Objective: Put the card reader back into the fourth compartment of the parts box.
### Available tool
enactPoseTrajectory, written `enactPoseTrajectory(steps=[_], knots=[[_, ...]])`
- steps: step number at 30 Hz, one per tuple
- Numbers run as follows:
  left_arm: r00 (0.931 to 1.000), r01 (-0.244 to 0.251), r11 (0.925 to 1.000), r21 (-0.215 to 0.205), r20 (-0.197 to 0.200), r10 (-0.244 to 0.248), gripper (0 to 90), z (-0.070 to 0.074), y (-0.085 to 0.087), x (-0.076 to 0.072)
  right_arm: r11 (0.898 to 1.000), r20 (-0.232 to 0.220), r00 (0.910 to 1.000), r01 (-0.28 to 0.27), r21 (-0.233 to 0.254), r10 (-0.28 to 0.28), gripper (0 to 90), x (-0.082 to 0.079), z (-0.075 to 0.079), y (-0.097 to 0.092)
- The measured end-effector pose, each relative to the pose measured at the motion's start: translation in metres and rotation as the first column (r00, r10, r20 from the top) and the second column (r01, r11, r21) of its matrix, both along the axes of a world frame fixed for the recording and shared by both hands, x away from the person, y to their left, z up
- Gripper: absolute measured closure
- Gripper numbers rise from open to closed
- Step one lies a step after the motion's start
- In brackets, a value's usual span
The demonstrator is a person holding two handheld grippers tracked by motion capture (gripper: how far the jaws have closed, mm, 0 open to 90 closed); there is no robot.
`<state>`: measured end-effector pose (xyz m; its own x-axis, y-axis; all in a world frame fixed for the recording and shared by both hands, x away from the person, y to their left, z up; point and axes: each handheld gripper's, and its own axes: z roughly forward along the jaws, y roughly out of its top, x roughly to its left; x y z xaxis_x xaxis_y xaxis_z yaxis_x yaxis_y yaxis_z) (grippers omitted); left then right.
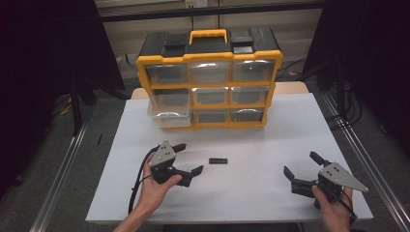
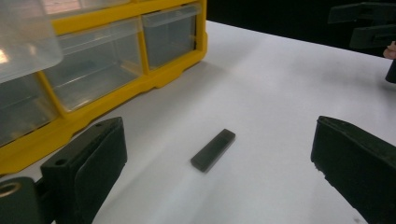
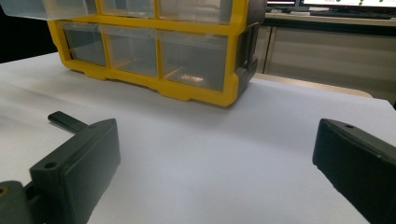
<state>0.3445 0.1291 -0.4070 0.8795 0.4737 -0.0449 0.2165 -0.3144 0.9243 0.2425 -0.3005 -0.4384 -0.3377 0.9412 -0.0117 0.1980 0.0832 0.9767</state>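
A small flat black bar (image 1: 218, 160) lies on the white table (image 1: 251, 140), in front of a yellow and black drawer organizer (image 1: 209, 77). My left gripper (image 1: 192, 157) is held just left of the bar, open, jaws pointing at it. In the left gripper view the bar (image 2: 213, 150) lies on the table between and beyond the open jaws of the left gripper (image 2: 217, 135), untouched. My right gripper (image 1: 300, 163) is open at the front right, apart from the bar. In the right gripper view the right gripper (image 3: 215, 140) holds nothing, and the bar's end (image 3: 65, 121) shows behind the left jaw.
The organizer has several clear drawers, and the lower left drawer (image 1: 169, 116) is pulled out partway. It shows as a clear box (image 2: 23, 37) in the left gripper view. The other hand's gripper (image 2: 369, 28) shows far off. Dark floor and cables surround the table.
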Motion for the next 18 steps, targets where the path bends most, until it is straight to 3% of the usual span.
enactPoseTrajectory(steps=[1, 5, 6, 9, 12, 18], knots=[[0.9999, -0.010, 0.9999, 0.008, 0.001, 0.010, 3.4, 0.000, -0.003, 0.000, 1.000, -0.001, 1.0000, 0.000, 0.001, 0.000, 0.8, 0.000, 0.000, 0.000], [0.9996, 0.024, 0.9995, 0.021, -0.019, -0.023, 2.9, -0.003, -0.010, 0.005, 1.000, 0.001, 1.0000, -0.004, 0.001, 0.004, 0.8, 0.000, 0.000, 0.000], [0.9988, 0.037, 0.9987, 0.035, -0.032, -0.036, 2.9, -0.003, -0.012, 0.007, 1.000, 0.001, 1.0000, -0.004, 0.001, 0.004, 0.8, 0.000, 0.000, 0.000], [0.9977, 0.065, 0.9947, 0.080, -0.024, -0.063, 2.8, -0.005, -0.019, 0.008, 1.000, -0.002, 1.0000, -0.006, -0.001, 0.006, 0.8, 0.000, 0.000, 0.000], [0.9948, 0.095, 0.9924, 0.078, -0.046, -0.091, 2.8, -0.005, -0.026, 0.010, 1.000, -0.001, 1.0000, -0.006, -0.001, 0.006, 0.9, 0.000, 0.000, 0.000], [0.9900, 0.134, 0.9845, 0.113, -0.057, -0.129, 3.0, -0.004, -0.038, 0.016, 1.000, 0.000, 1.0000, -0.004, 0.004, 0.004, 0.7, 0.000, 0.000, 0.000]])
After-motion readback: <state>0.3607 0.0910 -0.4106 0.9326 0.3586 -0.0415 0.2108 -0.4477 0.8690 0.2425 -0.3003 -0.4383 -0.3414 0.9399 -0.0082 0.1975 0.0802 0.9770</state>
